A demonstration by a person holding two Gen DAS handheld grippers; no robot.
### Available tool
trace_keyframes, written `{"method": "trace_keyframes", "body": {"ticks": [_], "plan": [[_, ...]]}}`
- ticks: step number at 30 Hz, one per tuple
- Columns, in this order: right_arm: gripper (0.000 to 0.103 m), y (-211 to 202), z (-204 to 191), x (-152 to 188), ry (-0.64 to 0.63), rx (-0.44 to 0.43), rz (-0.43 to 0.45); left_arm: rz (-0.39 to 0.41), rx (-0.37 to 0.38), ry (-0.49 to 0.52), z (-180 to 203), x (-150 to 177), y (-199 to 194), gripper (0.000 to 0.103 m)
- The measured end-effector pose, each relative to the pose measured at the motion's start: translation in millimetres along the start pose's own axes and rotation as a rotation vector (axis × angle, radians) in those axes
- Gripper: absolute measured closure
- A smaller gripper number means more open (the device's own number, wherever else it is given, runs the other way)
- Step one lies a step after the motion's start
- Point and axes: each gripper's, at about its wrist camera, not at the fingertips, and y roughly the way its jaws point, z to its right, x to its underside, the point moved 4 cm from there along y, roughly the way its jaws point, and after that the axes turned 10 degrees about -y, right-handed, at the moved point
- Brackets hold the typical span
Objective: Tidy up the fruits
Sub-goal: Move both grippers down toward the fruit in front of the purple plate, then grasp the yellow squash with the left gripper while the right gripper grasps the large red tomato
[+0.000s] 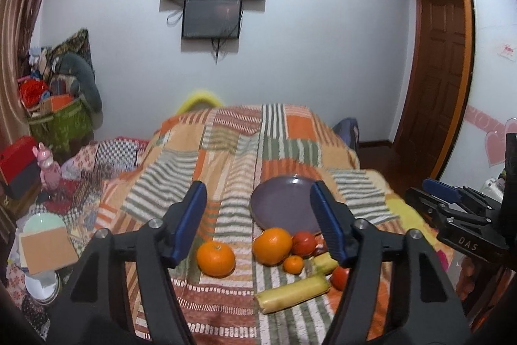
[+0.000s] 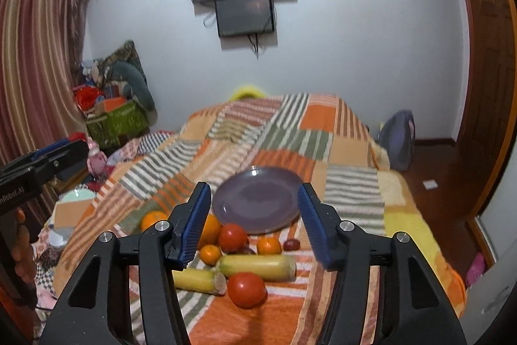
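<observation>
A purple plate (image 1: 284, 202) lies bare on the striped bedspread (image 1: 226, 157). Just in front of it sit two oranges (image 1: 216, 258) (image 1: 272, 245), a small mandarin (image 1: 293, 264), tomatoes (image 1: 303, 243), and two yellow corn cobs (image 1: 292, 293). My left gripper (image 1: 258, 188) hovers open above the fruit with nothing between its fingers. In the right wrist view, the right gripper (image 2: 254, 188) is also open over the plate (image 2: 258, 202), a tomato (image 2: 246, 290) and the corn (image 2: 255, 265), touching none of them.
A low bedside surface at the left holds bowls (image 1: 42, 223), a pink figurine (image 1: 48, 165) and a red box. A green basket (image 1: 61, 122) of clutter stands in the corner. A backpack (image 2: 395, 139) sits on the wooden floor to the right.
</observation>
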Motion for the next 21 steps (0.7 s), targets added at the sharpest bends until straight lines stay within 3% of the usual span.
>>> {"method": "trace_keyframes", "body": {"ticks": [10, 21], "plan": [[0.051, 47.6, 27.8, 50.6, 0.044, -0.033, -0.241, -0.219, -0.016, 0.002, -28.5, 35.4, 70.9, 0.041], [0.051, 66.5, 13.0, 76.0, 0.026, -0.159, -0.35, -0.489, 0.093, 0.066, -1.5, 101.1, 116.0, 0.041]]}}
